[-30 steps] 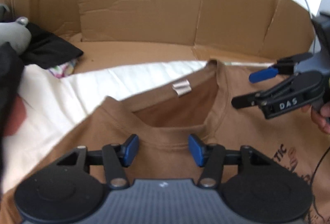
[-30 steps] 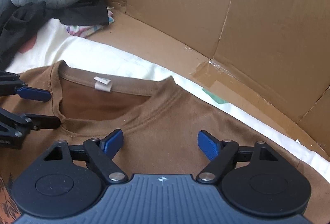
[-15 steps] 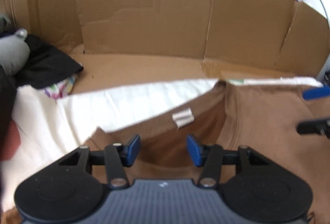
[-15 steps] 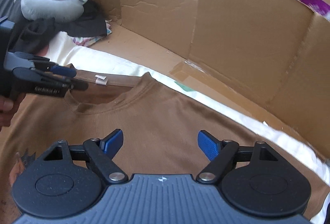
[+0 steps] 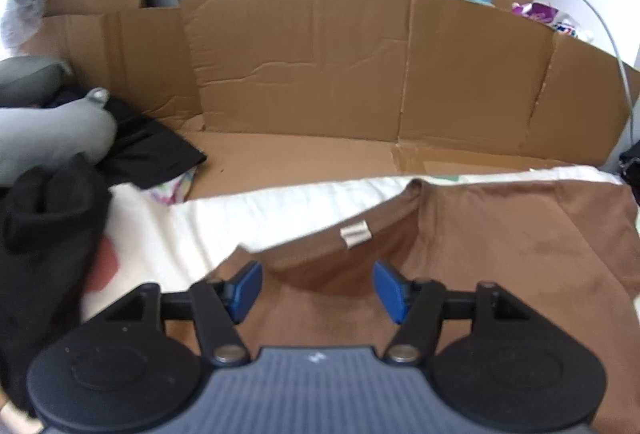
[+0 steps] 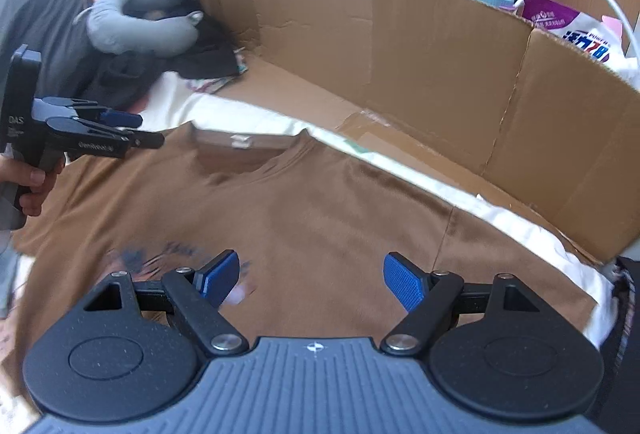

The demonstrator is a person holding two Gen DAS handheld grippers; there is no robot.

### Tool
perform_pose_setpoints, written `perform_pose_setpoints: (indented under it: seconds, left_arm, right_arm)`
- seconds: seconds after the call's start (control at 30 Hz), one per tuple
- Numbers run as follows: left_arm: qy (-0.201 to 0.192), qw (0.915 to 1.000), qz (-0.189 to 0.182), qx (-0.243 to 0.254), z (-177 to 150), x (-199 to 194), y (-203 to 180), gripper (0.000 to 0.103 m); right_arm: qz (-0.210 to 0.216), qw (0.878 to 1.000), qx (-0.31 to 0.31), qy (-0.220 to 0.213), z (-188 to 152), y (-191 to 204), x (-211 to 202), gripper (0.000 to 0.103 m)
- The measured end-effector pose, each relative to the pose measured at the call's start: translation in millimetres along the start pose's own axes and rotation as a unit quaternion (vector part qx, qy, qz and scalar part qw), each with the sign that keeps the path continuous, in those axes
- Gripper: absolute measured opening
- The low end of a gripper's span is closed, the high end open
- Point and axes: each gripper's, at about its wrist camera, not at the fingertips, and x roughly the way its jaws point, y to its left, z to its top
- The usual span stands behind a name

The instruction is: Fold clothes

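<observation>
Left tongs (image 5: 318,288) over the collar, opening, nothing pinched, lifted off the shirt (image 6: 320,218) since a moment before. Right tongs (image 6: 311,280) spread wide and empty, pulled back over the chest print. Shirt left flat, front up, on the white sheet (image 5: 280,210) before the cardboard (image 5: 360,74); likely smoothed, folding not begun. Readable: "DAS" on the left tongs' body; neck tag (image 5: 355,234) illegible.

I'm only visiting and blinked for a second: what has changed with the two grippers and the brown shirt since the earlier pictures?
Both grippers have lifted away from the brown T-shirt, so more of the room shows. The left gripper, which was over the neckline, has drawn back, jaws opening with nothing between them. The right gripper has swung out along the shirt, empty and wide. The shirt lies flat as before, label showing; the cardboard wall is unchanged.
</observation>
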Motion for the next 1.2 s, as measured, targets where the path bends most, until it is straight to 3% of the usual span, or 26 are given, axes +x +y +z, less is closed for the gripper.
perform_pose_setpoints:
  seconds: [0.2, 0.4, 0.63, 0.77, 0.9, 1.2]
  left_arm:
    - [0.013, 0.9983, 0.003, -0.056, -6.3, -101.8, 16.7, 0.071]
    - [0.011, 0.9991, 0.019, -0.037, 1.4, -202.7, 14.0, 0.076]
    - [0.010, 0.9994, 0.024, -0.023, 16.5, -293.2, 0.4, 0.080]
    - [0.000, 0.9994, 0.026, -0.023, 17.0, -334.5, -1.8, 0.087]
    - [-0.008, 0.9987, 0.026, -0.042, 2.9, -363.4, 2.6, 0.087]
    - [-0.018, 0.9966, 0.038, -0.072, -44.5, -406.7, 9.2, 0.087]
  right_arm:
    - [0.001, 1.000, -0.009, -0.027, 13.2, 34.9, -107.6, 0.085]
    - [-0.009, 0.998, -0.002, -0.061, 27.5, 64.5, -208.5, 0.085]
    - [-0.022, 0.993, 0.047, -0.103, 30.0, 83.0, -296.0, 0.086]
    - [-0.021, 0.988, 0.075, -0.136, 16.5, 90.8, -335.1, 0.088]
    - [-0.011, 0.982, 0.109, -0.152, -5.4, 92.7, -352.6, 0.088]
    - [-0.046, 0.967, 0.171, -0.184, -52.1, 100.5, -376.6, 0.088]
